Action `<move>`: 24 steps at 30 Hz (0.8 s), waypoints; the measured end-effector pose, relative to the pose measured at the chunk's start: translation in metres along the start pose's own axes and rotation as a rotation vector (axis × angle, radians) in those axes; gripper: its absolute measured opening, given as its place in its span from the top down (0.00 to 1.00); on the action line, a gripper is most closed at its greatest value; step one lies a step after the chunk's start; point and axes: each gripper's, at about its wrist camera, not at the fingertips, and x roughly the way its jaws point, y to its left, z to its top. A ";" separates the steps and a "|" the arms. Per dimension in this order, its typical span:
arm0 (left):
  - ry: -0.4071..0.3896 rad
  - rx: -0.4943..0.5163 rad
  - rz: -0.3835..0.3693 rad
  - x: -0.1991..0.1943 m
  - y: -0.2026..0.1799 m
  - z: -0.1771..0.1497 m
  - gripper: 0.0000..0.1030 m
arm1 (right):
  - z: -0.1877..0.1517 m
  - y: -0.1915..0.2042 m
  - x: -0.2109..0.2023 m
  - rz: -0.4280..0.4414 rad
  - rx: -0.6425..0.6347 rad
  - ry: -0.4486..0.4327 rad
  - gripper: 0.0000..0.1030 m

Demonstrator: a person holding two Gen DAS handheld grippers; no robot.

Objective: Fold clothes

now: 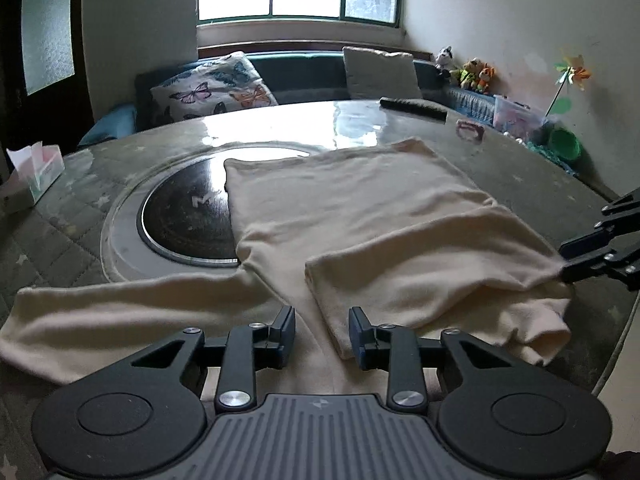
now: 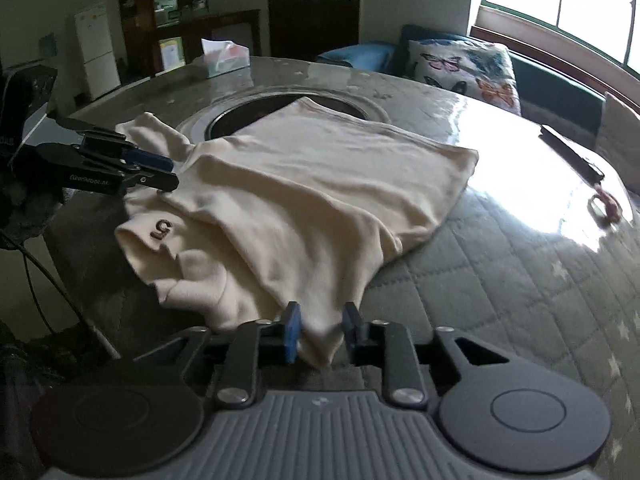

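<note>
A cream long-sleeved top lies on the round table, partly over the dark centre disc. One sleeve stretches left along the near edge; the other sleeve is folded across the body. My left gripper is open, low over the cloth near the folded sleeve's cuff. It also shows in the right wrist view. My right gripper has a bunched fold of the top between its jaws, which stand a little apart. It shows at the right in the left wrist view, at the cloth's edge.
A tissue box stands at the table's left edge. A dark remote and a pink ring lie at the far right. Cushions and a bench sit behind the quilted table. Toys and a green bowl are at the right.
</note>
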 end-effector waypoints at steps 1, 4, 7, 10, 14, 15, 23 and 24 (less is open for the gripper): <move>0.000 -0.006 -0.002 0.000 0.000 -0.001 0.69 | -0.002 0.000 -0.001 -0.010 0.008 -0.001 0.62; -0.007 -0.018 -0.017 -0.002 0.000 0.000 0.95 | -0.008 -0.002 -0.001 -0.024 0.055 -0.006 0.59; -0.029 -0.025 -0.005 -0.007 -0.001 0.004 1.00 | -0.014 -0.005 -0.002 -0.037 0.102 -0.011 0.60; -0.094 -0.049 0.009 -0.024 0.003 0.014 1.00 | -0.017 -0.004 -0.003 -0.042 0.133 -0.027 0.64; -0.146 -0.057 0.000 -0.041 0.007 0.025 1.00 | -0.022 -0.003 -0.002 -0.064 0.143 -0.016 0.68; -0.154 -0.057 -0.005 -0.044 0.008 0.027 1.00 | -0.023 -0.003 -0.001 -0.072 0.147 -0.014 0.69; -0.031 0.010 -0.009 -0.018 -0.006 0.006 0.72 | -0.026 -0.003 -0.001 -0.066 0.178 -0.036 0.84; -0.026 0.015 0.000 -0.015 -0.007 0.005 0.68 | -0.026 -0.003 -0.001 -0.064 0.183 -0.037 0.84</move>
